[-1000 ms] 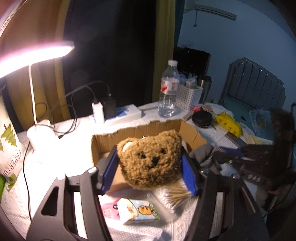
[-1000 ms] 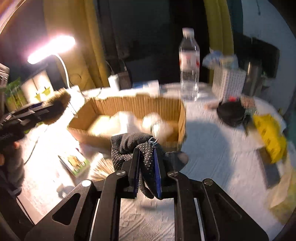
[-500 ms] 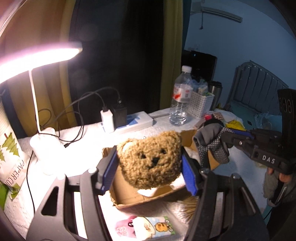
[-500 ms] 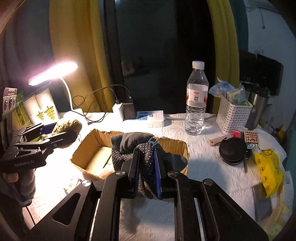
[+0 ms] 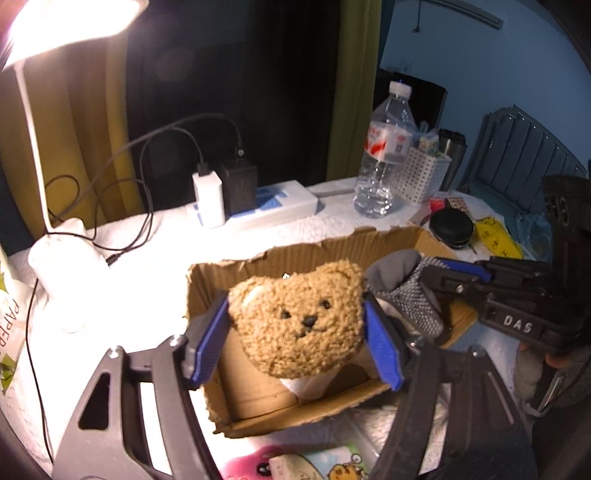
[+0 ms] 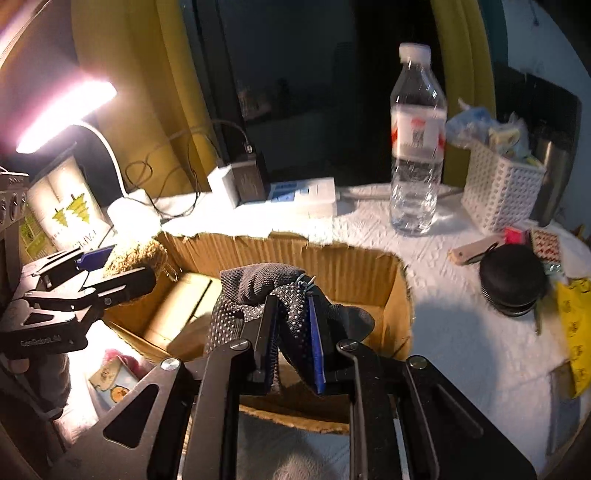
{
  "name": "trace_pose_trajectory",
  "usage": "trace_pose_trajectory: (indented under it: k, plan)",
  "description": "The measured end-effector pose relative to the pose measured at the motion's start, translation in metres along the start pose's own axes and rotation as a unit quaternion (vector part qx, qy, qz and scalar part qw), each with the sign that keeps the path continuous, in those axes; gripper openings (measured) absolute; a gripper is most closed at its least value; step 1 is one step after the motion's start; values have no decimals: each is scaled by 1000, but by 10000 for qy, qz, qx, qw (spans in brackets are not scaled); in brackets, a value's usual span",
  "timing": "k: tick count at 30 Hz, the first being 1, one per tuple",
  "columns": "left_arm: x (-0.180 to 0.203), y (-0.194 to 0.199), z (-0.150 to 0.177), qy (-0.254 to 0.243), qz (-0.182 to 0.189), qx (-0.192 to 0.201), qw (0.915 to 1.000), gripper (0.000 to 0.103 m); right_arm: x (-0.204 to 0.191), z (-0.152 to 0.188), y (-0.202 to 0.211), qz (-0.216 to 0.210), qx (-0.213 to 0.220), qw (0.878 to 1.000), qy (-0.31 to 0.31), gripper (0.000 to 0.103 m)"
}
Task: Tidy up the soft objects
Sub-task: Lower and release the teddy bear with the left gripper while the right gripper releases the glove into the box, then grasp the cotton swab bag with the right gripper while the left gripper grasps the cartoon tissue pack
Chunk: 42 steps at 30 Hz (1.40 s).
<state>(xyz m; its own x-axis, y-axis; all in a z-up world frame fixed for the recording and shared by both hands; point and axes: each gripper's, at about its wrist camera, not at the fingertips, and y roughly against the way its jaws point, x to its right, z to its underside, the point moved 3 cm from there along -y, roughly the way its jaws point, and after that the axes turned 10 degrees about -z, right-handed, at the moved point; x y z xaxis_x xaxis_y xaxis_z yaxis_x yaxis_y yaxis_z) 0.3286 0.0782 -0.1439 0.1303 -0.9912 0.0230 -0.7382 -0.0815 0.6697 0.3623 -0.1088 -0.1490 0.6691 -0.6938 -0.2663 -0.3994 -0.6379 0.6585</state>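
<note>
plush bear head [image 5: 297, 325] is being held above the open cardboard box [image 5: 295, 254] by the left gripper [image 5: 295, 341], whose blue pads [image 5: 382, 354] are pressing against its two sides; the jaws are standing wide, set to the toy's full width and closed on it, so that the soft body is being carried without being crushed flat. the bear's face is turning toward the left wrist camera, and its lower edge is hanging over the box interior, not touching the floor of the box as far as the view shows. dotted grey glove [image 6: 266, 295] is being pinched by the right gripper [image 6: 293, 332], whose jaws are standing nearly together on a thin fold of the fabric, the rest draping over the fingers; it too is hanging over the box, to the right of the bear and just beside it in the left wrist view. both soft things are being brought to one container, which suggests that the box is serving as the collecting place. a white soft item is lying inside the box under the bear, partly hidden. the box is sitting on a white textured cloth [image 6: 461, 332], near a water bottle [image 6: 417, 147] and a white basket [image 6: 498, 192] at the far right, with a lit desk lamp [image 5: 70, 22] at the far left. judged from this layout, releasing both items downward is the likely remaining step.
</note>
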Motion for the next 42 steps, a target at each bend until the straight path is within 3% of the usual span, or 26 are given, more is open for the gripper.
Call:
trace_pose_trajectory:
  k: [2, 6, 13, 27, 39, 42]
  plan:
    - [0, -3, 2, -3, 12, -37, 10000, 81, 1, 3, -7, -45, -97, 9999, -44, 19]
    - [-1, -1, 2, 21, 11, -11, 10000, 83, -2, 5, -11, -163, -185, 9997, -68, 26]
    - [-2, 22, 2, 47, 3, 173, 9998, 84, -13, 3, 9, -69, -7, 10000, -27, 48]
    - [-3, 68, 28, 102, 120, 351, 9993, 85, -42, 23, 53, 61, 184, 9998, 45, 54]
    - [-9, 75, 67, 146, 185, 153, 9996, 86, -62, 60, 47, 26, -75, 10000, -29, 54]
    - [-8, 73, 76, 84, 192, 93, 9997, 86, -64, 69, 39, -10, -185, 9998, -40, 69]
